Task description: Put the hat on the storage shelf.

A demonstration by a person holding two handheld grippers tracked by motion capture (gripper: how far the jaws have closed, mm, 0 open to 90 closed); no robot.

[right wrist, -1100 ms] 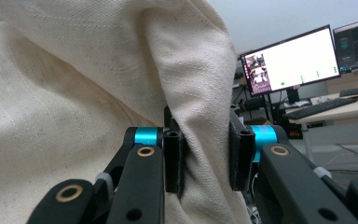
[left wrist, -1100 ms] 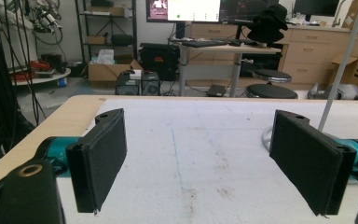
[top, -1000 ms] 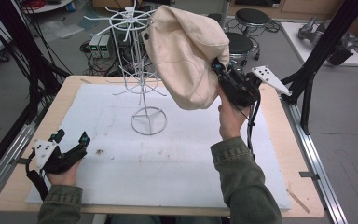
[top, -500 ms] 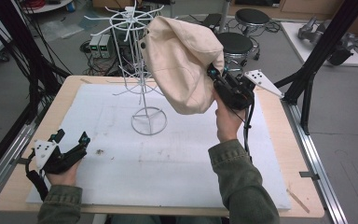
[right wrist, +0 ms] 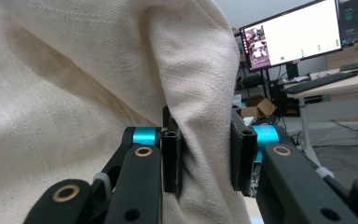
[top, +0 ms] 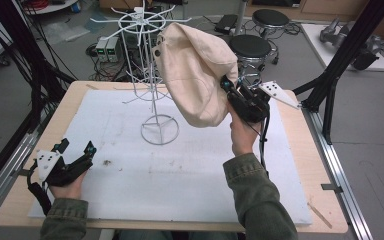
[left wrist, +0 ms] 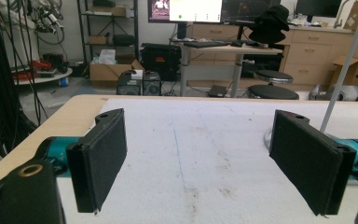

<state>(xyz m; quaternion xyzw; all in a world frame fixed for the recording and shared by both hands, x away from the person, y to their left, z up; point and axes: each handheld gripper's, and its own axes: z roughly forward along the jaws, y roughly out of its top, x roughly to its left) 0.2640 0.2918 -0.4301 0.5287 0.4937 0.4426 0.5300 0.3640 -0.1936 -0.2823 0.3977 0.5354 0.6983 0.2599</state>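
Note:
A cream fabric hat hangs in the air above the table's back right. Its top left edge, with a small eyelet, lies against the upper arms of a white wire rack. My right gripper is shut on a fold at the hat's right side. In the right gripper view the two pads pinch that fold of hat, with my right gripper tight around it. My left gripper rests at the front left of the table, open and holding nothing. The left gripper view shows my left gripper spread wide over the bare mat.
A white foam mat covers the wooden table. The rack's round base stands mid-table toward the back. Black frame posts rise at both sides. Stools and cables lie behind the table.
My right gripper has sunk a little with the hat, which swung left so its top edge now lies on the rack's arms. The left gripper stays put.

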